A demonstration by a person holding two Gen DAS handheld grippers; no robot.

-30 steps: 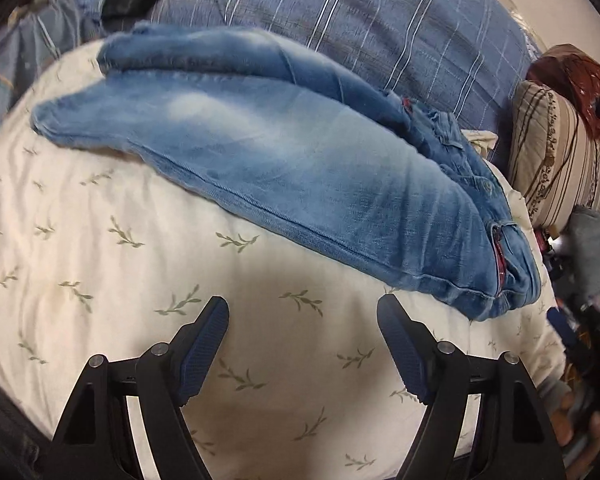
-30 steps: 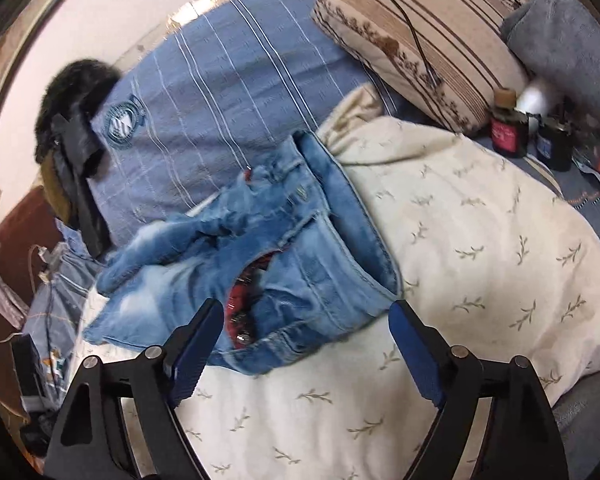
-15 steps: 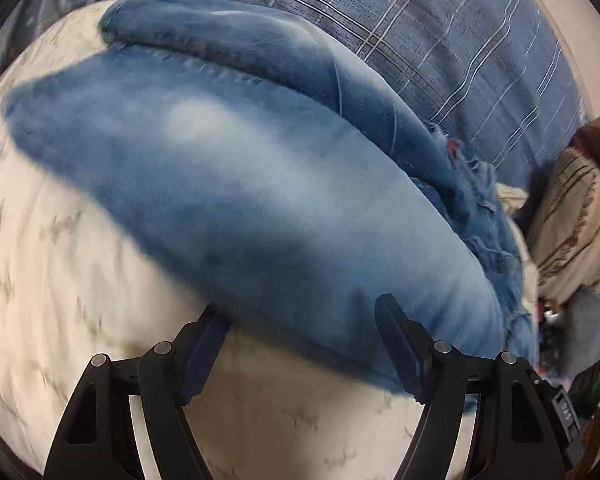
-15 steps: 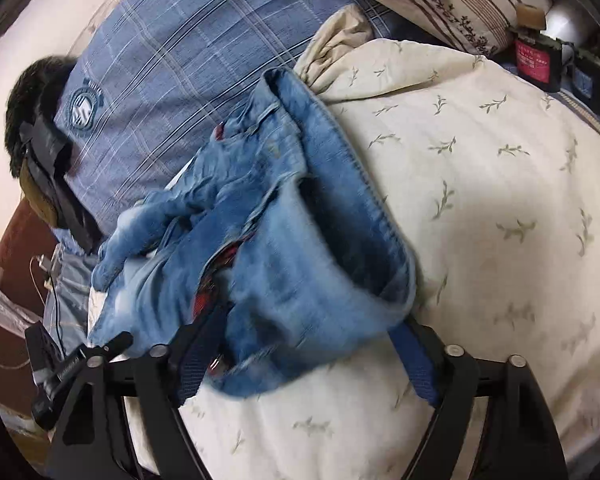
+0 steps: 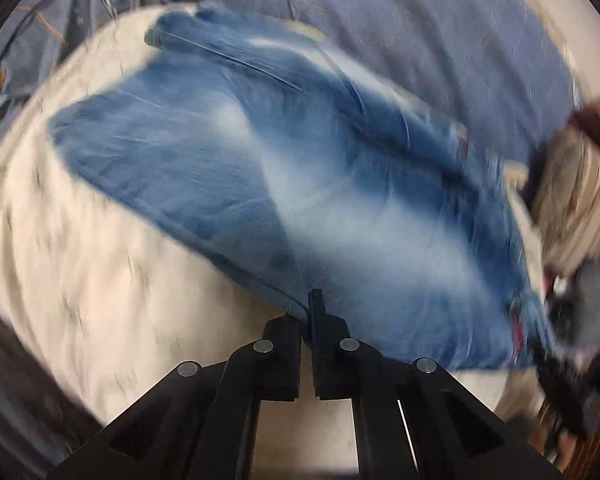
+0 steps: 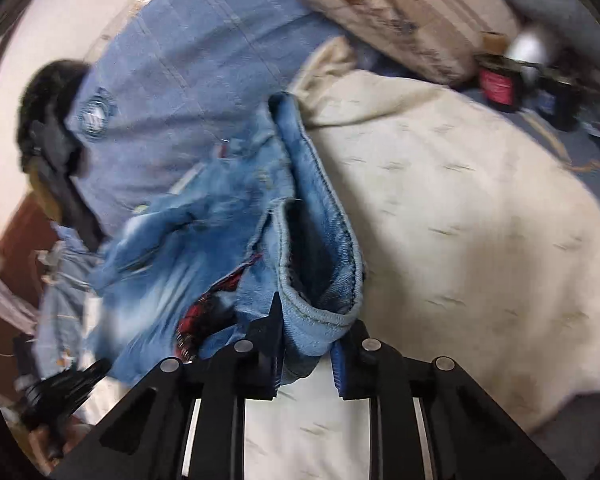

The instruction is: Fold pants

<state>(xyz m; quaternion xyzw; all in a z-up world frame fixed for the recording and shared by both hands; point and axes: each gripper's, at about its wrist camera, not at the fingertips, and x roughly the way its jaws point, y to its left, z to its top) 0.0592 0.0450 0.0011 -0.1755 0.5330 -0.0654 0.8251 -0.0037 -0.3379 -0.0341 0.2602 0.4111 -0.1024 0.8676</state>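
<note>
The pants are light blue jeans point(image 5: 300, 184) lying folded lengthwise on a cream leaf-print cover point(image 5: 100, 264). In the left wrist view my left gripper point(image 5: 306, 320) is shut on the near edge of the jeans' leg, about midway along it. In the right wrist view the jeans' waistband point(image 6: 316, 240) bunches up at my right gripper point(image 6: 304, 344), whose fingers are shut on the waistband's thick hem. A red plaid lining point(image 6: 204, 312) shows inside the jeans. Both views are motion-blurred.
A blue plaid cover point(image 6: 188, 60) lies behind the jeans. A striped tan pillow point(image 6: 400, 12) and small bottles point(image 6: 500, 84) sit at the far right. The other gripper point(image 6: 60, 392) shows at lower left in the right wrist view. Clutter point(image 5: 580, 320) lies off the bed's right edge.
Both grippers moved in onto the jeans and went from wide open to shut, the left on the leg edge, the right on the waistband. The cloth is now lifted and bunched.
</note>
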